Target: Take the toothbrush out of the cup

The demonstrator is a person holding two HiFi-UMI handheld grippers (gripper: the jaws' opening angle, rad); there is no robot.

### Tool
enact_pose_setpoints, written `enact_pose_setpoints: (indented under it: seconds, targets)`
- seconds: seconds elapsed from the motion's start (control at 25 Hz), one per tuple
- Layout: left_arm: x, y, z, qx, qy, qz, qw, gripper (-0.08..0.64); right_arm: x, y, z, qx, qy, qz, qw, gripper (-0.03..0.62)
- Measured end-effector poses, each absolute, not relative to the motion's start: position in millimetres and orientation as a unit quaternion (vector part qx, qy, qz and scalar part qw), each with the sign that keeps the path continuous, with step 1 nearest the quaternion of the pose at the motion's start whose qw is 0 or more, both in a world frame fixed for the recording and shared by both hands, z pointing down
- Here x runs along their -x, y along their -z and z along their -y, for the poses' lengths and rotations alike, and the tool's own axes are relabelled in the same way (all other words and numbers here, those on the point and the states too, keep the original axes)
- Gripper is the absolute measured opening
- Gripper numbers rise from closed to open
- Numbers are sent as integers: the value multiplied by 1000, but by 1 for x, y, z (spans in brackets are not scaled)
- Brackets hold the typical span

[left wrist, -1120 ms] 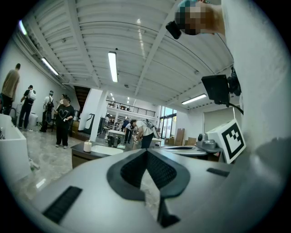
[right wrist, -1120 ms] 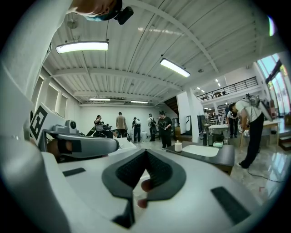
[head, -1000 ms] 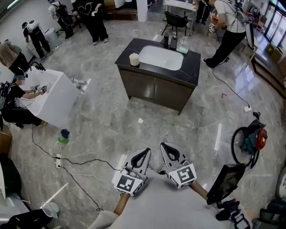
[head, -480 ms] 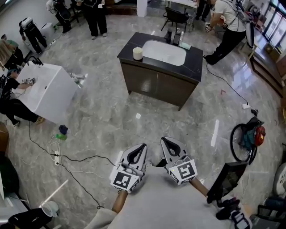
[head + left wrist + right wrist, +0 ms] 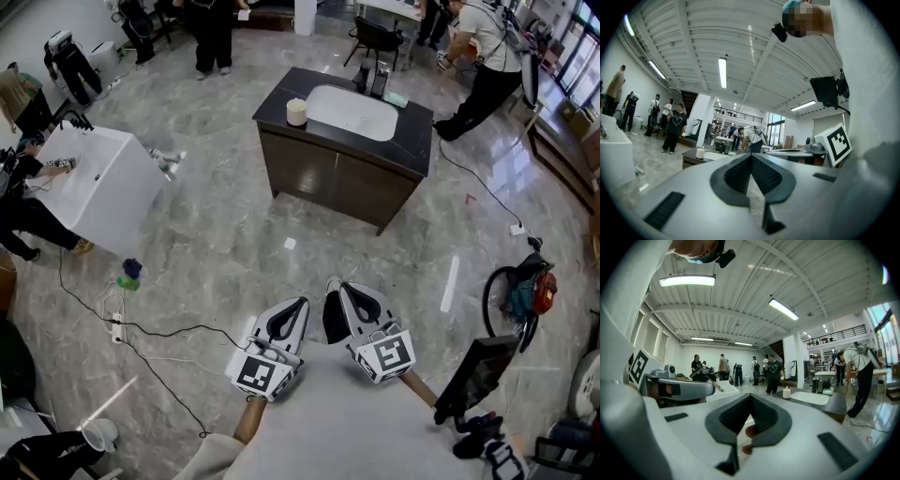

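A dark sink cabinet with a black top and white basin stands several steps ahead on the marble floor. Two dark cups sit by the tap at its far edge, too small to make out a toothbrush. A cream cup stands on the near left corner, also seen in the right gripper view. My left gripper and right gripper are held side by side low in the head view, both pointing level toward the cabinet. Each is shut with nothing between its pads.
A white boxy unit with a person beside it stands at the left. Cables and a power strip trail on the floor near my left. A bicycle and a black screen are at the right. People stand beyond the cabinet.
The view has crept toward the sink cabinet, both grippers moving with it. A dark shoe now shows between the grippers. Both stay shut.
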State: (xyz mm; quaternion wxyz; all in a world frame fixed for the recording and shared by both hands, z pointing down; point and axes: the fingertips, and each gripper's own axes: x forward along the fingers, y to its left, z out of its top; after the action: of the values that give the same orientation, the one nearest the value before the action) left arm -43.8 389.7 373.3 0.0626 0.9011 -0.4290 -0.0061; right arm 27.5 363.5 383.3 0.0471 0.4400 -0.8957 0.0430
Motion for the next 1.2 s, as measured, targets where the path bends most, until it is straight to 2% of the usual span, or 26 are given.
enact_pose_setpoints:
  seconds: [0.52, 1.2]
  targets:
    - [38, -390, -333, -900, -12, 430, 60, 4, -23, -402, -307, -423, -51, 904, 41, 3]
    - [34, -379, -158, -883, -24, 464, 69, 3, -38, -399, -137, -401, -66, 912, 50, 5]
